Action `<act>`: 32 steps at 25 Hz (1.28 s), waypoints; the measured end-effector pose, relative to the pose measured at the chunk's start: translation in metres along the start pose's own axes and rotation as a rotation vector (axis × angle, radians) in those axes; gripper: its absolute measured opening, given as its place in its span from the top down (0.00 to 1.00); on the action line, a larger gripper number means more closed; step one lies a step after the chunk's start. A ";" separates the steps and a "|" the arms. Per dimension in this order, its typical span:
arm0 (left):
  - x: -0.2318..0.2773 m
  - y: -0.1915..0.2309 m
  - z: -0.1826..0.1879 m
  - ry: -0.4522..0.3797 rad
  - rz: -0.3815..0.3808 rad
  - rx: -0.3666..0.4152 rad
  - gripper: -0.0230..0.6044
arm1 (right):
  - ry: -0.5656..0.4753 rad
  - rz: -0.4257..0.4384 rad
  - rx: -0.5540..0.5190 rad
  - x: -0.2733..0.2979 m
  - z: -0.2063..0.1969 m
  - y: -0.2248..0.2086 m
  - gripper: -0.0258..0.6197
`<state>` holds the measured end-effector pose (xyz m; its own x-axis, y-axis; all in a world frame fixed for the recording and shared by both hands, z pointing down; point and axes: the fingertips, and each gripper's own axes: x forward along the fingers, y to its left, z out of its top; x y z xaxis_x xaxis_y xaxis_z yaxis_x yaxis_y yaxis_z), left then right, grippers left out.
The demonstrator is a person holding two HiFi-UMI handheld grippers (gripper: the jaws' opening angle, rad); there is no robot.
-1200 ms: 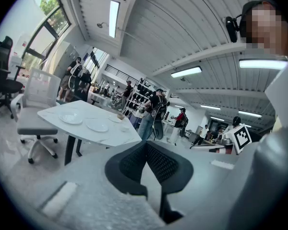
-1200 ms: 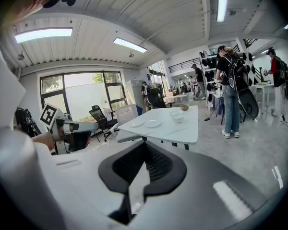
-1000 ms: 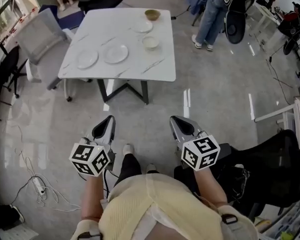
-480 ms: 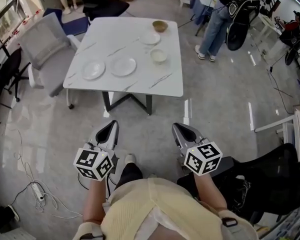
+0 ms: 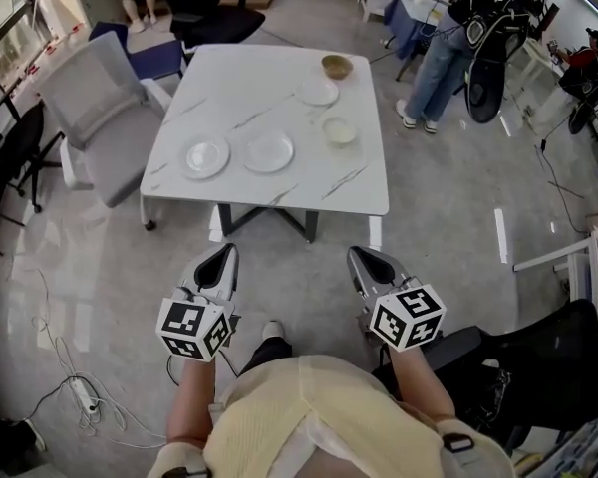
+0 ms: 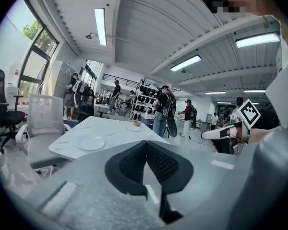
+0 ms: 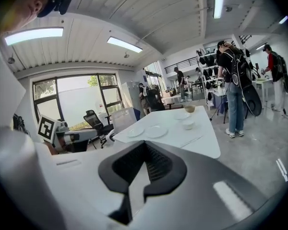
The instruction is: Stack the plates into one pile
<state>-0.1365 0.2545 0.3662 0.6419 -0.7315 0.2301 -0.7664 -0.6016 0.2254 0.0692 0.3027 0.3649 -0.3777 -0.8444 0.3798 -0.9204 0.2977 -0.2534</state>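
Two white plates lie side by side near the front of a white marble table [image 5: 229,98]: the left plate [image 5: 205,155] and the right plate [image 5: 268,151]. A third white plate [image 5: 317,92] lies farther back. My left gripper [image 5: 222,259] and right gripper [image 5: 360,259] are both shut and hold nothing; they hang over the floor short of the table's front edge. The left gripper view shows the left plate [image 6: 90,142] on the table ahead. The right gripper view shows both front plates [image 7: 156,131] beyond its closed jaws.
A white bowl [image 5: 339,130] and a brown bowl [image 5: 335,66] stand on the table's right side. A grey chair [image 5: 95,113] sits left of the table. A person in jeans [image 5: 441,53] stands at the back right. A black office chair [image 5: 548,366] is at my right.
The table has come closer in the head view over both earlier frames as I walk toward it. Both grippers stay shut and hold their pose in front of me.
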 end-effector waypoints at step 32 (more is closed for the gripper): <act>0.119 0.141 -0.001 0.100 0.196 -0.178 0.70 | 0.124 0.147 -0.048 0.181 0.042 -0.061 0.96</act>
<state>-0.1677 0.0831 0.4267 0.4880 -0.7879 0.3757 -0.8652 -0.3796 0.3276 0.0613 0.1125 0.4115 -0.5154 -0.7296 0.4495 -0.8570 0.4373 -0.2727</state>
